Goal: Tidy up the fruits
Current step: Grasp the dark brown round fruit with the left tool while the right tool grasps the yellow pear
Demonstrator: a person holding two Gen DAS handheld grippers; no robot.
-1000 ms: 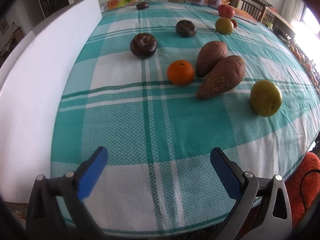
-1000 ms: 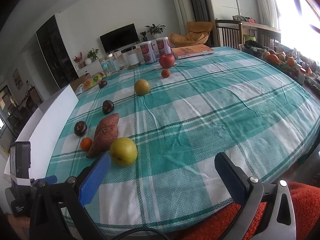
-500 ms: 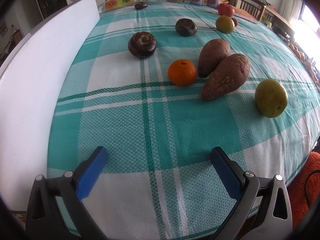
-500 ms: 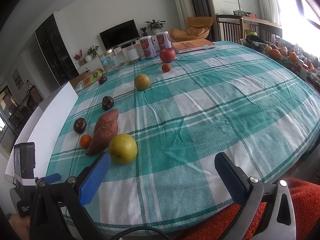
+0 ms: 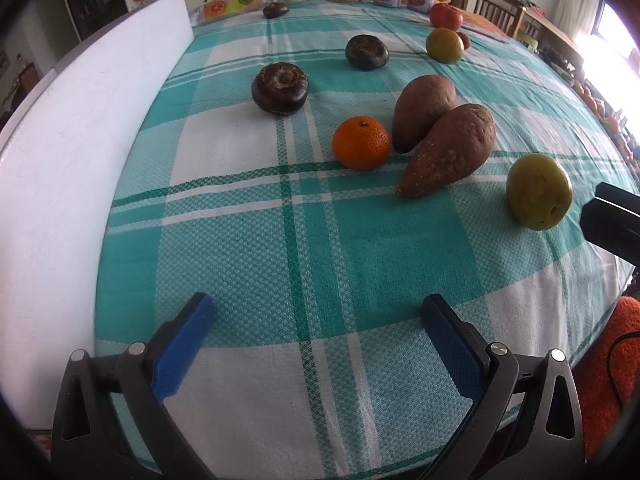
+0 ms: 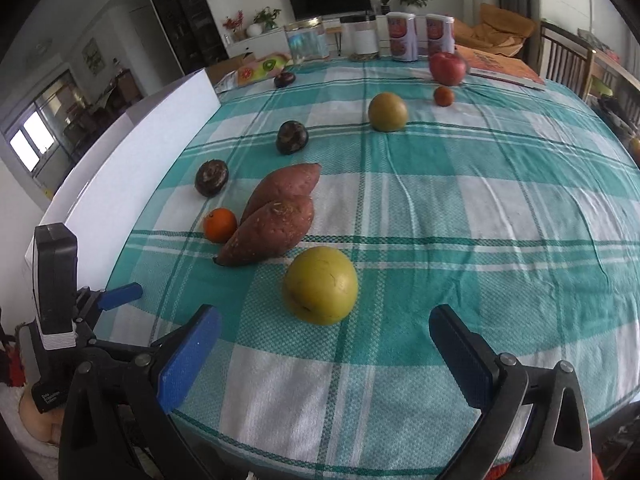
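Observation:
Fruit lies scattered on a teal plaid tablecloth [image 5: 304, 240]. Nearest my open left gripper [image 5: 316, 320] are an orange mandarin [image 5: 361, 143], two sweet potatoes [image 5: 448, 150] side by side, and a yellow-green apple [image 5: 538, 191] to the right. Farther back sit two dark round fruits [image 5: 280, 87], a second yellow-green apple [image 5: 444, 45] and a red apple [image 5: 445, 15]. My right gripper [image 6: 326, 334] is open just in front of the yellow-green apple [image 6: 321, 285], with nothing between its fingers. Behind that apple lie the sweet potatoes [image 6: 272, 230] and the mandarin [image 6: 219, 225].
A white board [image 5: 76, 152] stands along the table's left edge. Jars and cans [image 6: 402, 36] and an orange book [image 6: 496, 65] stand at the far end, with a small red fruit [image 6: 443, 96] and a third dark fruit [image 6: 284, 79]. Chairs stand at the right. The left gripper's body [image 6: 56, 292] shows at left.
Both grippers have moved forward over the table. The yellow-green apple now sits much closer to my right gripper. No fruit has moved.

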